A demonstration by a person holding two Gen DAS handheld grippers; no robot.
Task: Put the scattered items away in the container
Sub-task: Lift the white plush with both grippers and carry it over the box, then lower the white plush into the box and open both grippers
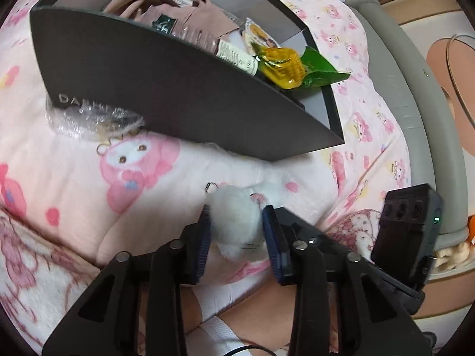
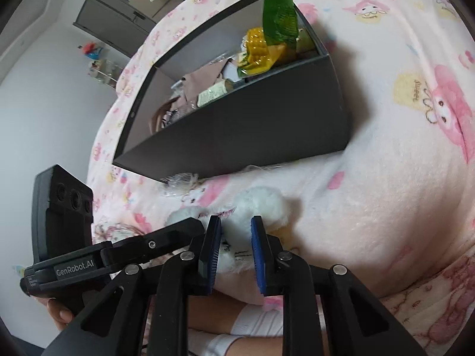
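Observation:
A white plush toy (image 1: 234,222) with a small ball chain lies on the pink cartoon blanket (image 1: 74,178), just in front of the dark grey box (image 1: 178,89). My left gripper (image 1: 236,210) is shut on one fluffy end of it. My right gripper (image 2: 236,219) is shut on the part with the stitched face (image 2: 237,252). The two grippers sit side by side, almost touching. The box (image 2: 252,124) holds a yellow-green snack packet (image 1: 285,62), a brown pouch (image 1: 166,9) and a small tube (image 2: 213,92). A crumpled clear plastic wrap (image 1: 89,118) lies against the box's near wall.
A grey padded bed edge (image 1: 415,89) runs along the right, with the floor beyond it. A person's bare knees (image 2: 225,314) are just under the grippers. A dark wardrobe (image 2: 109,20) and a small shelf stand by the far wall.

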